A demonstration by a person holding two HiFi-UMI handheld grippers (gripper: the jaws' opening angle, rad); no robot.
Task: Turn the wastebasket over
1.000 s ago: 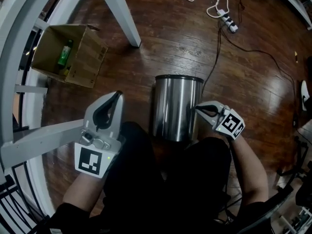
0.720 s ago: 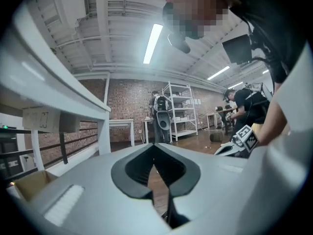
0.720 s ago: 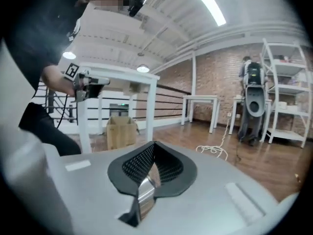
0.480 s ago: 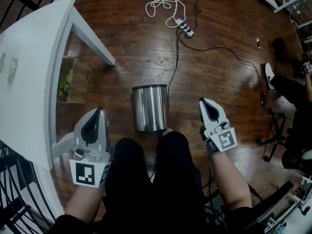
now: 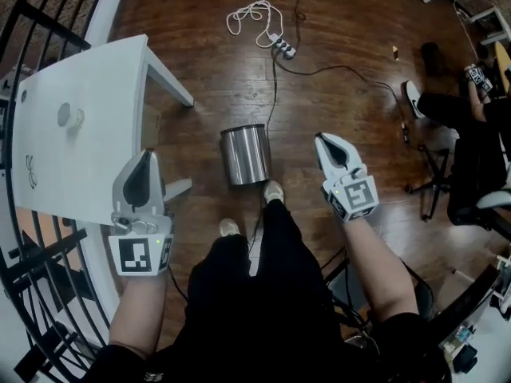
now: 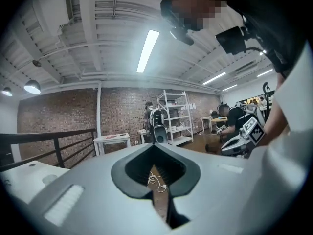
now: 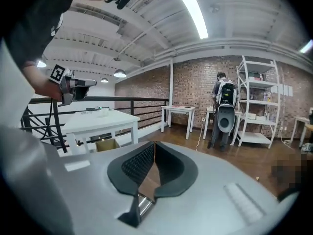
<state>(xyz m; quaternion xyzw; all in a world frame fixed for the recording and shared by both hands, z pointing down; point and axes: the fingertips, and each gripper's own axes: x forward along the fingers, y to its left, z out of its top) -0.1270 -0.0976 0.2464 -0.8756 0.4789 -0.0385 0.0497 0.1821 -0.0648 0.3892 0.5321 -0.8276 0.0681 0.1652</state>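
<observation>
brushed steel, the wastebasket [image 5: 245, 155] stands upright on the dark wooden floor [image 5: 343, 46], about midway between the floor's left and right edges as the head view frames it. it sits just ahead of the person's two light shoes [image 5: 274, 191] and near a leg of the white tabletop [image 5: 88, 118] that fills the left side. neither hand-held gripper touches it. the left hand-held gripper [image 5: 148, 156] is held over the tabletop's near edge, well apart from the wastebasket; in the left gripper view [image 6: 155, 148] its dark ribbed pads meet at the tips with nothing between them. the right hand-held gripper [image 5: 323, 142] hangs to the right of the wastebasket with bare floor between them; in the right gripper view [image 7: 154, 148] its jaws are opening, only a thin slit apart, and they hold nothing. toward the far edge of the floor lies a power strip [image 5: 283, 47] with a coiled white cable [image 5: 249, 13]. a black railing [image 5: 48, 246] runs along the left edge.
</observation>
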